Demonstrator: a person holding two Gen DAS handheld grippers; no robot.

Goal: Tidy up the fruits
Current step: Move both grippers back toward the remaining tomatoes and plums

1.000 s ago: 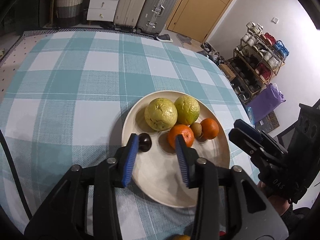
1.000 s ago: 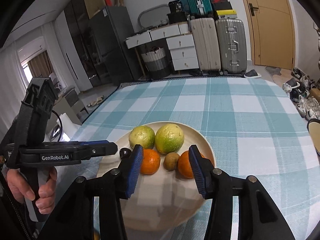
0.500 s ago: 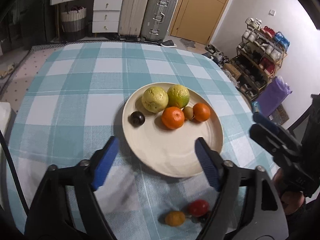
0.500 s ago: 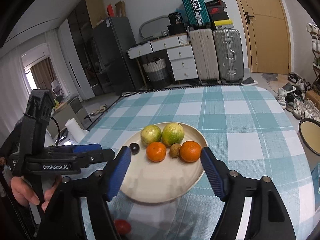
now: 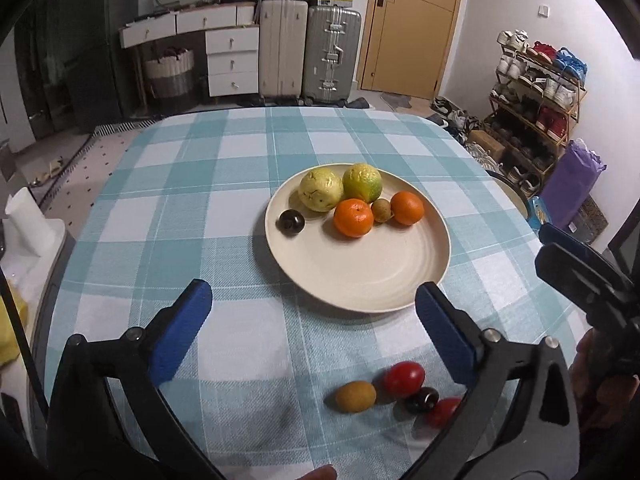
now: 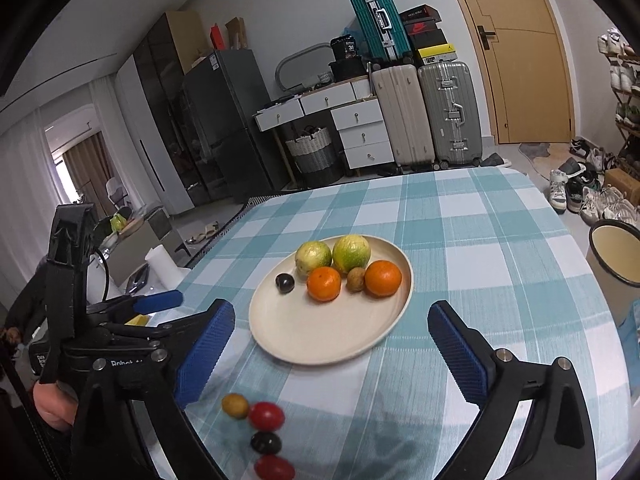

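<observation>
A desk (image 5: pixel 248 152) under a teal checked cloth stands before suitcases (image 5: pixel 308 52) and a door (image 5: pixel 408 24). Both grippers, left (image 5: pixel 312 312) and right (image 6: pixel 332 336), have just been opening; their fingers are spread wide, empty. A cream plate (image 5: pixel 360 272) holds six fruits; four small fruits (image 5: pixel 394 390) lie nearer on the cloth.

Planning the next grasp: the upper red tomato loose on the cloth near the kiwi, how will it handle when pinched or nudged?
The red tomato looks smooth and glossy, so probably slippery between flat fingers. Oval and lying loose on the tablecloth, it will likely roll if nudged. It sits against the kiwi and a dark fruit, so a push may scatter them.
</observation>
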